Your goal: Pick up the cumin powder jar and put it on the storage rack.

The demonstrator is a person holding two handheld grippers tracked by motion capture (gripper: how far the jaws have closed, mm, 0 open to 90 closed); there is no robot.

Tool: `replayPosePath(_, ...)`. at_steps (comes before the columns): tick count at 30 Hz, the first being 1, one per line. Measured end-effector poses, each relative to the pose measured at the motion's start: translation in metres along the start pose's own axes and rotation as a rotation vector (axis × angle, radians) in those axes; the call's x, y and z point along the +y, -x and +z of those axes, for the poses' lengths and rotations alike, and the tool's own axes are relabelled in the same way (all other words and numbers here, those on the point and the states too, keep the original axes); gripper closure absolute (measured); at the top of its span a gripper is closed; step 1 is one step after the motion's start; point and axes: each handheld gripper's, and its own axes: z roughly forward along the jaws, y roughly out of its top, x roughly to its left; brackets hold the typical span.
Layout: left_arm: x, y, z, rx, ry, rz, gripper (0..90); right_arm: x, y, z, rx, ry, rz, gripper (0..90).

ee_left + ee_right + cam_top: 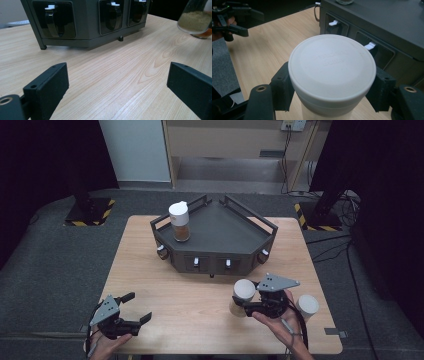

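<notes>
White and round, the lid fills the near part of the right gripper view: it caps a jar (332,75) with a pale body, and faint raised lettering crosses its flat top, too soft to read. Both black jaws of the right gripper (332,92) press on the jar just under the lid, one on each side, so it is clamped. From the high view the same jar (243,296) sits at the front right of the table (165,285), tilted in the right gripper (248,304), its base just at or barely off the wood; I cannot tell which. In the left gripper view its lower part (196,21) shows clear glass with tan grains inside, well apart from that gripper. Three jars are in sight: the held one, a second white-lidded one (307,306) just right of the hand, and a third (179,221) with brown contents standing upright on the rack. One dark grey rack (225,232) stands at the table's middle back, with clips along its front faces. At the front left the left gripper (135,307) has its jaws wide apart over bare wood, holding nothing.
</notes>
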Motion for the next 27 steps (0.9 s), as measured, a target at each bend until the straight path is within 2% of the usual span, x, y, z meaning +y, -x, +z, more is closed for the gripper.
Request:
replayPosePath(12, 0.0, 0.0, 0.0, -0.003, 0.0, 0.002, 3.0, 0.036, 0.01, 0.002, 0.006, 0.008, -0.003, 33.4)
replayPosePath(27, 0.0, -0.001, 0.001, -0.006, -0.001, 0.0, 3.0, 0.092, 0.019, 0.011, -0.009, 0.014, -0.02, 33.4)
